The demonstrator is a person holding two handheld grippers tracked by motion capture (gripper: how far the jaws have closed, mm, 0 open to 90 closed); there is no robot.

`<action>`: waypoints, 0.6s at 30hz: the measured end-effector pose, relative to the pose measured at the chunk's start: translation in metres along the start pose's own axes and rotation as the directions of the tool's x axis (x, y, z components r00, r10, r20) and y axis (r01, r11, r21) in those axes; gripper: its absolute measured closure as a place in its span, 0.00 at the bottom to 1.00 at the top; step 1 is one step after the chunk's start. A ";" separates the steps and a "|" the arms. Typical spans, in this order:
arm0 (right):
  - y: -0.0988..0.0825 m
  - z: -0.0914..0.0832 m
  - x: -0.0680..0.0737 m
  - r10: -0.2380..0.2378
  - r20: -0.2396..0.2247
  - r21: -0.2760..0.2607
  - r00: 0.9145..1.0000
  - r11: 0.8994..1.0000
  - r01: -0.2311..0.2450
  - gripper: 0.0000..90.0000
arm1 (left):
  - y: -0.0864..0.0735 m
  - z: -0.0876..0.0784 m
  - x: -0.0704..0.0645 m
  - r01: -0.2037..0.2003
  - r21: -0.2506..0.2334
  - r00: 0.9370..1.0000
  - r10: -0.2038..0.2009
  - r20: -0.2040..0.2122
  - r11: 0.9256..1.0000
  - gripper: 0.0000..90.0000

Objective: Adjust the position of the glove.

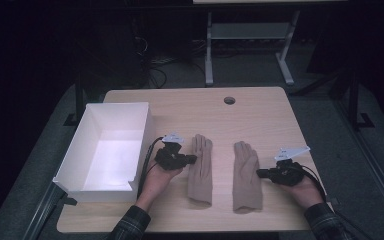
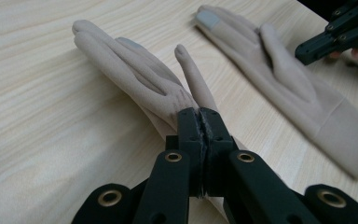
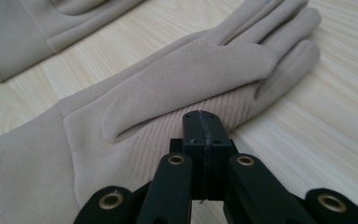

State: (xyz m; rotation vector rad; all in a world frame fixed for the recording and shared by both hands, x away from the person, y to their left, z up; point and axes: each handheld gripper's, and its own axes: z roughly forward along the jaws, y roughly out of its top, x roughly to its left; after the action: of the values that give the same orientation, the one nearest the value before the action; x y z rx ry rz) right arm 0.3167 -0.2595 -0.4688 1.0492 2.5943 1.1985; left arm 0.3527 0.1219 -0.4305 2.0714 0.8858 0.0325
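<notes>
Two beige gloves lay side by side at the centre of the high view, a gripper beside each.

The left gripper [image 1: 192, 159], jaws pressed together and pinching nothing, pointed at the left glove [image 1: 200, 169] from its left edge. The right gripper [image 1: 261, 173], also pressed together on nothing, sat just right of the right glove [image 1: 246, 175]. A white box [image 1: 75, 155] stood at the wooden table's [image 1: 260, 115] left side.

Box [image 1: 107, 150]: table's [image 1: 260, 110] left part.
Left glove [image 1: 200, 167]: right of box.
Right glove [image 1: 246, 175]: beside left glove, apart.
</notes>
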 end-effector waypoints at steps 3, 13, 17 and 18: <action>0.005 0.007 0.006 -0.011 -0.013 0.004 1.000 1.000 0.011 1.00 | 0.002 0.000 0.000 0.001 0.001 1.000 -0.001 0.013 1.000 0.98; 0.014 0.018 0.015 -0.032 -0.042 0.005 0.999 0.999 0.033 1.00 | 0.006 0.002 -0.004 -0.004 0.003 0.999 0.004 0.054 1.000 0.98; 0.018 0.023 0.017 -0.038 -0.055 0.010 0.998 0.999 0.038 1.00 | 0.010 0.007 -0.007 -0.006 -0.002 0.998 0.007 0.067 1.000 0.98; 0.019 0.025 0.018 -0.043 -0.061 0.009 0.997 0.999 0.044 1.00 | 0.011 0.008 -0.008 -0.006 -0.006 0.997 0.006 0.073 1.000 0.98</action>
State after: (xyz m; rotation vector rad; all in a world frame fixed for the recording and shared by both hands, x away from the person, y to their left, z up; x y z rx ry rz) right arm 0.3221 -0.2243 -0.4692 0.9680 2.6564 1.2276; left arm 0.3560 0.1074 -0.4253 2.0564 0.8339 -0.0364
